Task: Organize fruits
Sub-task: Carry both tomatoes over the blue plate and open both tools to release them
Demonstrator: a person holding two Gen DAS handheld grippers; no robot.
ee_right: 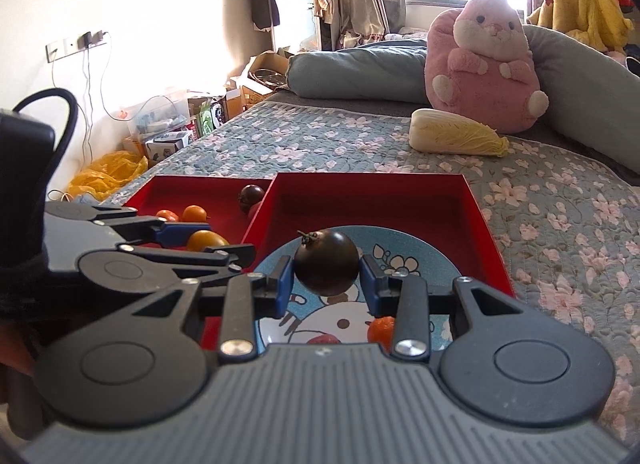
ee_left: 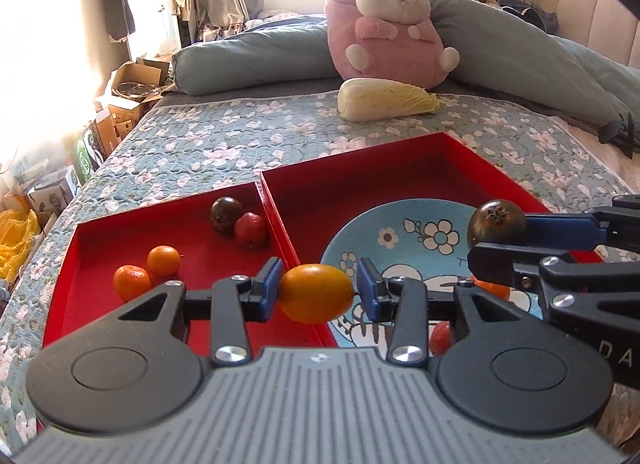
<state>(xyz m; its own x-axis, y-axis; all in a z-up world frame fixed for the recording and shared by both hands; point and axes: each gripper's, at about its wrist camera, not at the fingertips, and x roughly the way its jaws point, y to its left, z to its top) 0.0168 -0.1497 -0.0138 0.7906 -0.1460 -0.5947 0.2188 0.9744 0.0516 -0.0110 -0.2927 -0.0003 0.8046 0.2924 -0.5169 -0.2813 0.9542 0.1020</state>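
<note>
My left gripper (ee_left: 316, 294) is shut on a yellow-orange oval tomato (ee_left: 316, 292), held above the wall between two red trays. My right gripper (ee_right: 326, 278) is shut on a dark purple tomato (ee_right: 326, 262), held above the blue cartoon plate (ee_right: 408, 260) in the right red tray (ee_right: 372, 183). The left red tray (ee_left: 100, 240) holds two small oranges (ee_left: 132, 282), a dark tomato (ee_left: 226, 213) and a small red fruit (ee_left: 250, 229). On the plate lie an orange fruit (ee_right: 380, 330) and a red fruit (ee_right: 324, 340), partly hidden by the grippers.
The trays lie on a flowered quilt (ee_left: 200, 147) on a bed. A napa cabbage (ee_left: 386, 99), a pink plush rabbit (ee_left: 388, 27) and a grey-blue duvet (ee_left: 256, 59) lie behind. Boxes and a yellow bag (ee_right: 108, 173) sit on the floor at left.
</note>
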